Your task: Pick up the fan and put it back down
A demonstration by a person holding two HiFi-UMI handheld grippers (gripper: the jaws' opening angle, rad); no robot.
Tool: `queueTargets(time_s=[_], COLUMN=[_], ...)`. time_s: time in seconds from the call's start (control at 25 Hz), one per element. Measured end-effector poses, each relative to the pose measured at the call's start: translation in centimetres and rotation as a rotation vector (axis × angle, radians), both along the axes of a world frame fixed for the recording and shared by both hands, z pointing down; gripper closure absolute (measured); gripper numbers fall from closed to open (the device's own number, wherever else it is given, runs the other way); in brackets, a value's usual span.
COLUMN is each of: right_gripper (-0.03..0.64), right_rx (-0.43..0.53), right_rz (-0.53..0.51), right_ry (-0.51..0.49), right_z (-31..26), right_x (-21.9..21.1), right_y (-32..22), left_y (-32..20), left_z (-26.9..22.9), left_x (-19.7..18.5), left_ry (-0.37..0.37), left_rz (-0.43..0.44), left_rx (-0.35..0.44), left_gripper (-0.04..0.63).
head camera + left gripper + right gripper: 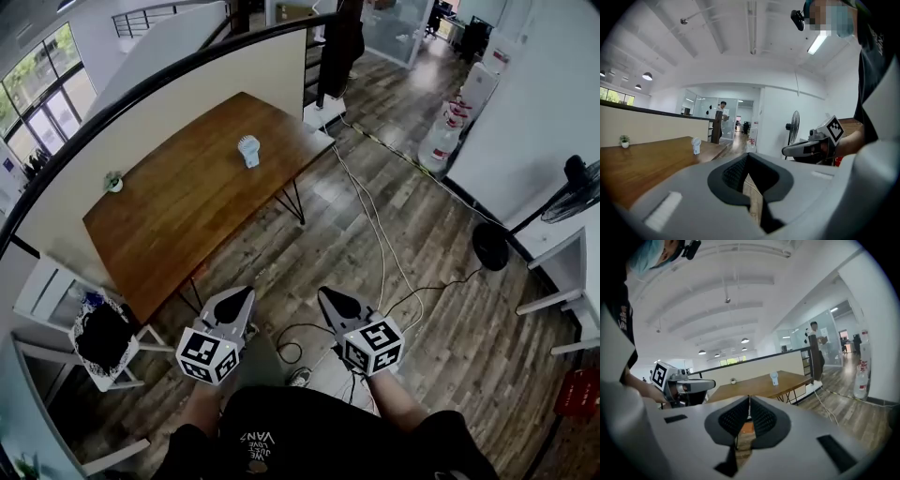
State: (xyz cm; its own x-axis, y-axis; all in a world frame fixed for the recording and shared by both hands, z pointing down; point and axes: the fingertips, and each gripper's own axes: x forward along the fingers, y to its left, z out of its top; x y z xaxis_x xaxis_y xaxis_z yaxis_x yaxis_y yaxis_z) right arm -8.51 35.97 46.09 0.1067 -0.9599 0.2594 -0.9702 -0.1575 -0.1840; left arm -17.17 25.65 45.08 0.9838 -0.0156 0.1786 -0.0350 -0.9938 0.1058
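Your left tool [242,298] and right tool [328,300] are closed and empty. Step to the surface [178,216], open one early, and take the fan [248,150] squarely.

The table [187,202] is smooth brown wood with a soft sheen, and the floor [441,281] is grainy grey-brown wooden planks. The fan [248,150] looks like white plastic. The left gripper [244,295] and right gripper [325,295] have matt grey plastic shells and ribbed black pads [733,172].
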Motion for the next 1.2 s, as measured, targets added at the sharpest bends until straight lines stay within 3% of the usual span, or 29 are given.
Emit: queueTargets(time_s=[0.2,0.24,0.28,0.32,0.56,1.2], right_gripper=[0.593,0.576,0.534,0.473,0.439,0.437], right_rx=[0.018,0.016,0.014,0.011,-0.024,-0.066], right_rz=[-0.030,-0.034,-0.038,-0.043,-0.051,0.031], right_ry=[-0.049,-0.052,-0.056,-0.061,-0.038,-0.071], right_z=[0.9,1.0,1.1,1.2,2.0,3.8], right_x=[0.9,1.2,1.6,1.9,5.0,12.7], right_y=[-2.7,-3.3,-3.9,-4.6,-8.6,-22.1], left_y=[-1.6,-2.1,-2.6,-3.2,-7.7,-21.4], left_z=[1.6,1.8,2.0,2.2,3.2,4.7], left_x=[1.2,1.7,2.2,2.8,6.3,13.8], left_ry=[-0.035,-0.038,-0.042,-0.047,-0.070,-0.105], left_rz=[0.017,0.021,0.024,0.027,0.037,0.123], left_rx=[-0.020,-0.032,-0.039,-0.041,-0.065,-0.096], left_gripper=[0.573,0.523,0.424,0.386,0.386,0.385])
